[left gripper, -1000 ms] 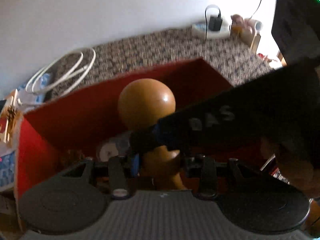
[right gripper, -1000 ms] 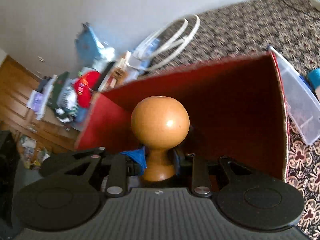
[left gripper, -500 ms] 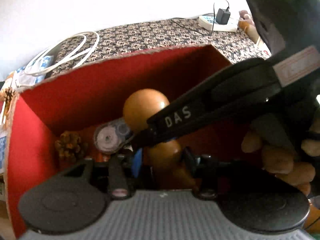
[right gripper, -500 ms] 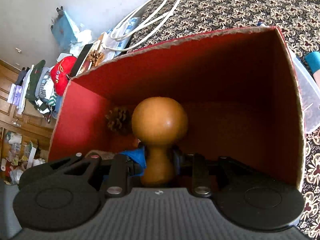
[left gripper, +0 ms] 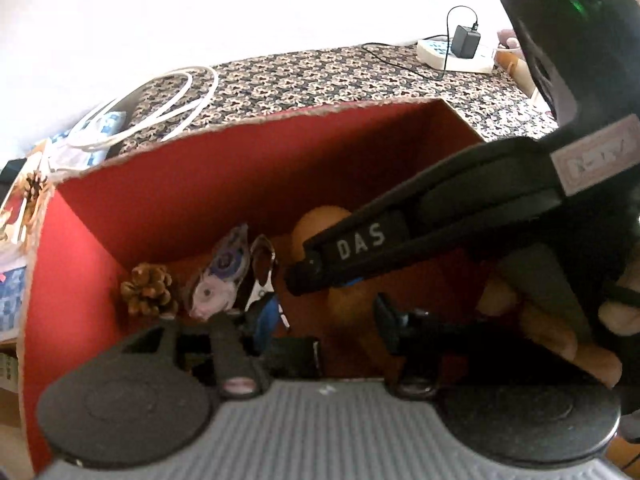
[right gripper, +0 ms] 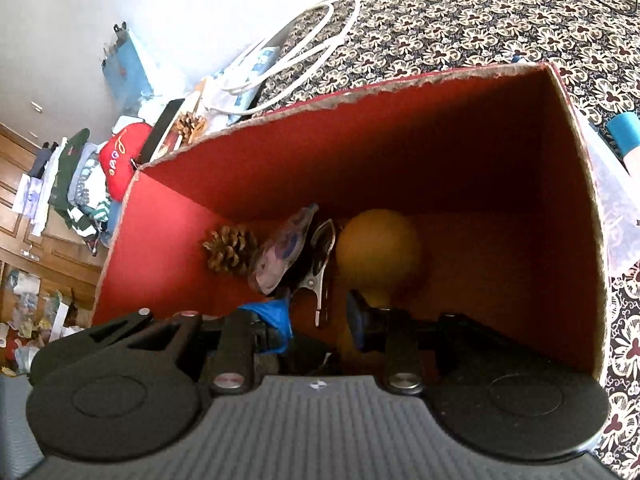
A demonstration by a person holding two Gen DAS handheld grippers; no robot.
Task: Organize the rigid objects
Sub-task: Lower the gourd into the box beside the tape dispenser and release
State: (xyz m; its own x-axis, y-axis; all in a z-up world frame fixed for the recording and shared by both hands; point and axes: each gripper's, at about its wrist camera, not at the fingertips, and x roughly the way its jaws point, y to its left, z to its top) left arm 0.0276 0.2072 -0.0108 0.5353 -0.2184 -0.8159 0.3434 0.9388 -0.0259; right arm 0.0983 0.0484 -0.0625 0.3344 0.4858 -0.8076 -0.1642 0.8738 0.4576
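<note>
A wooden knob-headed pestle [right gripper: 378,254] lies on the floor of a red cardboard box [right gripper: 440,184], next to a pine cone [right gripper: 229,249], a correction-tape dispenser [right gripper: 282,254] and a metal clip [right gripper: 320,268]. My right gripper [right gripper: 320,322] is open over the box, its jaws apart just in front of the pestle's neck. My left gripper [left gripper: 324,320] is open too, inside the same box [left gripper: 200,184]. The right gripper's black body crosses the left wrist view and hides most of the pestle [left gripper: 320,224].
The box stands on a patterned cloth [right gripper: 480,28]. A white cable coil [right gripper: 304,48] lies behind it. A clear plastic container [right gripper: 616,216] sits to its right. A power strip with a charger [left gripper: 460,48] is at the far back. Clutter lies to the left.
Both grippers lowered the pestle into the box and opened. The pestle now rests on the box floor, free of both.
</note>
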